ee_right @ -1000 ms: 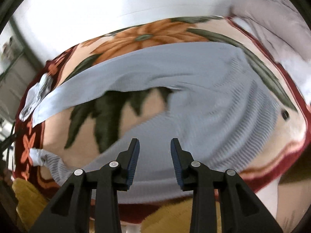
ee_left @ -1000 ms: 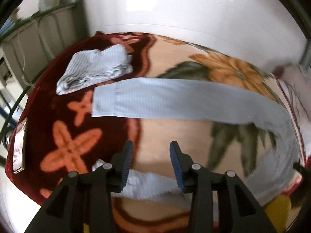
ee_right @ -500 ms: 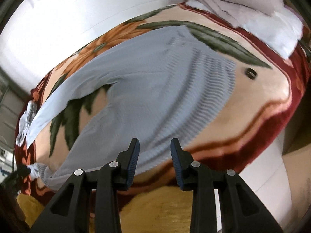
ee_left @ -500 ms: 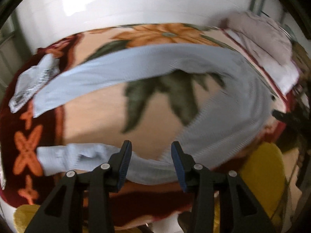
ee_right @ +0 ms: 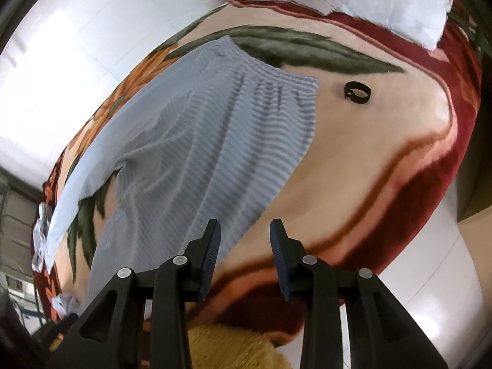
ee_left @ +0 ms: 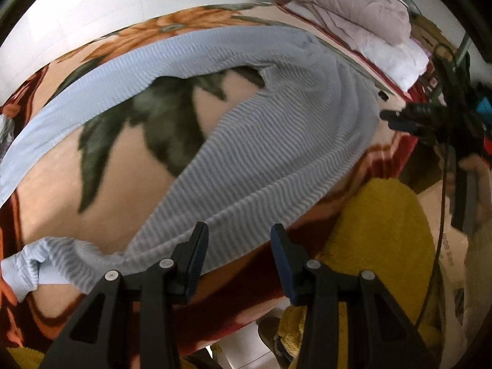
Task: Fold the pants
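Note:
Light blue ribbed pants (ee_left: 276, 141) lie spread on a floral blanket (ee_left: 101, 184), legs apart in a V, the near leg's cuff bunched at the lower left (ee_left: 24, 264). My left gripper (ee_left: 239, 246) is open and empty, just above the near leg's edge. In the right wrist view the pants (ee_right: 196, 141) show with the waistband (ee_right: 286, 92) at the far end. My right gripper (ee_right: 245, 240) is open and empty, above the blanket by the pants' near corner. It also shows in the left wrist view (ee_left: 399, 120) at the right.
A small black ring (ee_right: 356, 93) lies on the blanket (ee_right: 384, 141) right of the waistband. A grey quilt and white pillow (ee_left: 353, 9) sit at the bed's far right. Another folded garment (ee_right: 41, 230) lies at the far left. Yellow fuzzy cloth (ee_left: 378, 227) is below the bed edge.
Both grippers have swung right along the bed. The left view went from the leg cuffs to the seat of the pants; the right view went to the waistband and blanket edge. Both stayed open.

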